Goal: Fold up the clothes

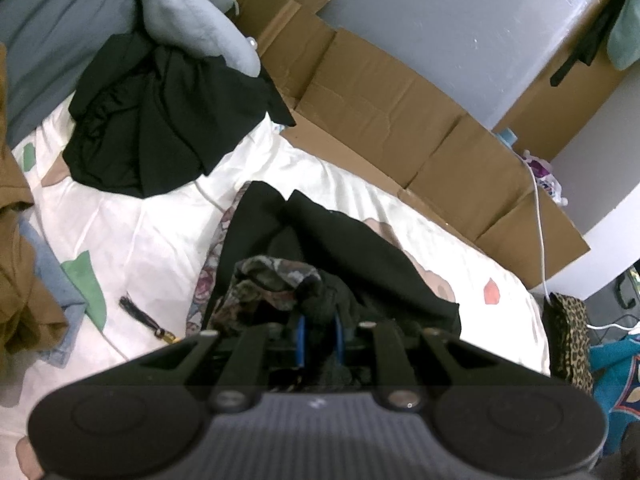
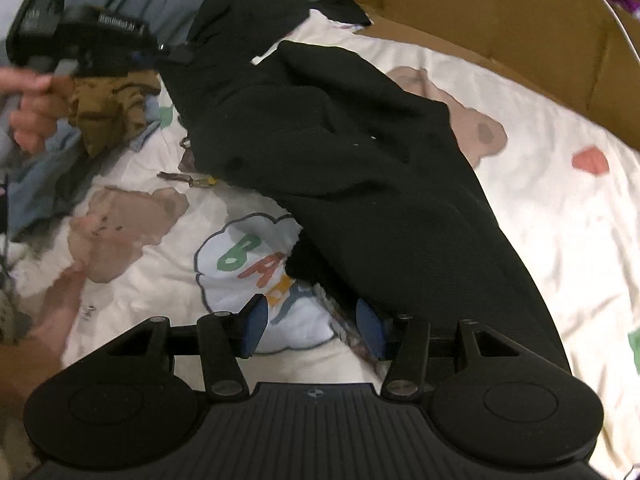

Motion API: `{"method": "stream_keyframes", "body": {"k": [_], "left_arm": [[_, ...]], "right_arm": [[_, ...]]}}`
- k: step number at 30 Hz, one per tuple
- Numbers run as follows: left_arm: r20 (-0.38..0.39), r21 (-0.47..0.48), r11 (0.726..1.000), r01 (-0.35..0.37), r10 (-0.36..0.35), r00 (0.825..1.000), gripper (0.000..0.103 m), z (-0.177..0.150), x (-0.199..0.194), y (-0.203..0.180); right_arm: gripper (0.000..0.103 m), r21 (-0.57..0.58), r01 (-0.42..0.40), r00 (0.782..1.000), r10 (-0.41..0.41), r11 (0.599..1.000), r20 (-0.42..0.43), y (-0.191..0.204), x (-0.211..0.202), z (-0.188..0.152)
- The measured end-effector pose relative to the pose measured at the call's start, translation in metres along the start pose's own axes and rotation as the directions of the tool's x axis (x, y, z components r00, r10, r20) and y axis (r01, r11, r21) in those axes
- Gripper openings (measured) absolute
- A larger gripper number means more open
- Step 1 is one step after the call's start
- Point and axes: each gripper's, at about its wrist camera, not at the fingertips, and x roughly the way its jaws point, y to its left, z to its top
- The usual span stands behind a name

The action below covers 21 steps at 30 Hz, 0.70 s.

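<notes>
Black clothing (image 2: 360, 152) lies stretched across a bed covered with a white printed sheet (image 2: 540, 220), running from the far left of the right wrist view down toward the near right corner. One end of this dark garment, together with a patterned floral fabric (image 1: 276, 280) bunched against it, is pinched between the blue-padded fingers (image 1: 301, 332) of the left gripper (image 1: 319, 334), which are drawn nearly together and clamped on the cloth. In the right wrist view that same left gripper (image 2: 136, 46) appears at the upper left, carried by a person's hand (image 2: 32, 112). The right gripper (image 2: 314, 326) hovers low over the sheet at the near edge of the garment; its fingers (image 2: 254, 326) stand apart, pressing on nothing, with a cloud-shaped print with coloured letters (image 2: 256, 268) showing between them and the patterned hem of the cloth lying just by the right-hand finger. A second heap of black clothes (image 1: 160, 116) sits further up the bed against a pale blue pillow (image 1: 200, 20). Brown and blue garments (image 1: 24, 280) are piled at the left edge. A small dark tassel (image 1: 140, 314) lies on the sheet beside them. Flattened cardboard (image 1: 380, 100) lines the far side of the bed.
</notes>
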Motion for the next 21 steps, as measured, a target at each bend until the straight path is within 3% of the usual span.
{"method": "stream_keyframes", "body": {"k": [7, 13, 21], "left_arm": [[-0.002, -0.005, 1.000, 0.002, -0.002, 1.000, 0.015, -0.001, -0.001, 0.003], [-0.004, 0.005, 1.000, 0.002, -0.002, 1.000, 0.015, -0.002, 0.000, 0.004], [-0.009, 0.007, 1.000, -0.010, 0.010, 1.000, 0.015, -0.001, 0.007, 0.006]], "right_arm": [[0.057, -0.091, -0.003, 1.000, 0.005, 0.996, 0.024, 0.016, 0.024, 0.010], [0.058, -0.166, 0.095, 0.995, -0.089, 0.982, 0.040, 0.017, 0.047, 0.016], [0.062, -0.421, 0.194, 0.977, -0.213, 0.886, 0.001, 0.033, 0.079, 0.001]]}}
